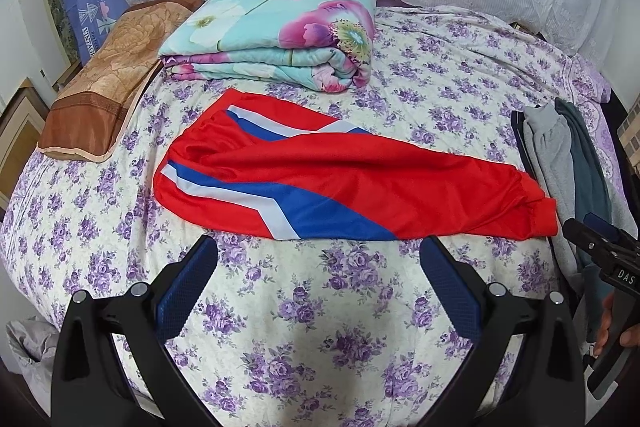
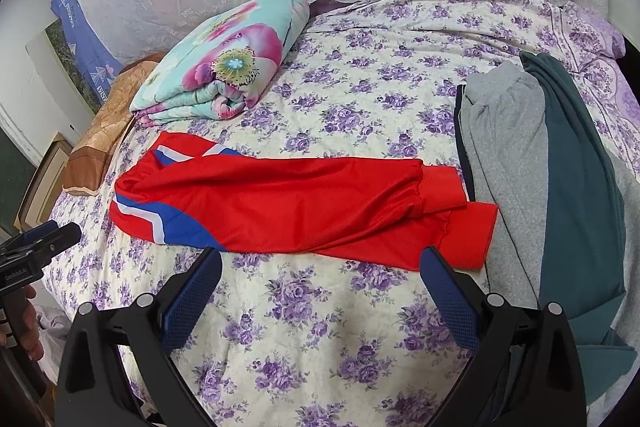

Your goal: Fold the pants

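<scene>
The bed (image 1: 360,327), under its purple-flowered sheet, took up nearly the whole room as I saw it. A folded floral quilt (image 1: 276,31) sat at the far side, with a brown pillow (image 1: 100,79) to its left. Grey and teal garments (image 2: 540,187) lay in a pile along the right edge.

The red pants (image 2: 288,203) lay across the middle, already doubled leg over leg, waistband at the left and cuffs at the right. The cuffs just touched the grey pile.

Both tools hung above the near sheet, short of the pants. The left gripper (image 1: 318,291) had its 2 blue fingers spread wide and held nothing. The right gripper (image 2: 320,299) was the same, spread and empty.

The trouble I could see lay at the cuffs. They were bunched and uneven, so a pinch there might have taken only 1 layer and let the legs slide apart. The slick fabric might also have slipped from the fingers, and a grab set too far right could have caught the grey cloth as well.
</scene>
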Action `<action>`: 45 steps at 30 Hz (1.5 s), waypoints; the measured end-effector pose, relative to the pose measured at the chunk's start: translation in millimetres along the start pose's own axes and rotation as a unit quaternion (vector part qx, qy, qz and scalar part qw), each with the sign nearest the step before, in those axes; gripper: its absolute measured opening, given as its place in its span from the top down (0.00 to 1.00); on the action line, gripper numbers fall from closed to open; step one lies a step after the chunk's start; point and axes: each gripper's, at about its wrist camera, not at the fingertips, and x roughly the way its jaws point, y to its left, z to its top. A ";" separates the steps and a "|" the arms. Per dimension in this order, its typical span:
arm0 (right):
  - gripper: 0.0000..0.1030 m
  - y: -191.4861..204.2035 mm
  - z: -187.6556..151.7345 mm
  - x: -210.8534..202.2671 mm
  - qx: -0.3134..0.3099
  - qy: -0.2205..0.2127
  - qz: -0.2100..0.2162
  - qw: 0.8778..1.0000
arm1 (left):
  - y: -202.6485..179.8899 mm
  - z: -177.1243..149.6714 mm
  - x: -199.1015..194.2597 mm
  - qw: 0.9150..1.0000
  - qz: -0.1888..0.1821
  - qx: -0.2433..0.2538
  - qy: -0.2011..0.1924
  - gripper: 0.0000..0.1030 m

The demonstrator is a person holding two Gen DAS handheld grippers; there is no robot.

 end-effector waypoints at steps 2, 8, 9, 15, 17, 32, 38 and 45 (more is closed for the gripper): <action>0.03 1.0 0.3 -0.2 -0.001 0.000 -0.001 1.000 | -0.2 -0.4 -0.1 1.000 0.000 0.000 -0.001 0.04; 0.03 1.6 1.8 2.8 -0.001 0.003 -0.001 1.000 | 1.6 2.6 0.7 1.000 0.001 0.000 -0.001 0.04; 0.03 2.0 1.1 3.3 -0.001 0.003 0.000 1.000 | 2.1 2.7 1.0 1.000 0.000 -0.001 0.000 0.04; 0.03 2.4 4.7 2.9 -0.001 0.006 0.000 1.000 | 4.5 1.7 2.0 1.000 -0.001 -0.004 0.002 0.04; 0.03 1.8 4.2 3.6 -0.001 0.006 0.000 1.000 | 4.9 1.3 2.1 1.000 0.000 -0.004 0.002 0.04; 0.03 2.1 2.8 5.5 -0.001 0.007 0.000 1.000 | 6.3 0.3 2.4 1.000 0.000 -0.005 0.005 0.04; 0.03 5.3 0.9 9.3 -0.001 0.012 0.003 1.000 | 6.4 0.8 1.7 1.000 -0.001 -0.003 0.004 0.04; 0.03 3.1 0.9 8.3 0.000 0.014 0.005 1.000 | 8.9 -0.4 2.1 1.000 0.001 -0.009 0.004 0.04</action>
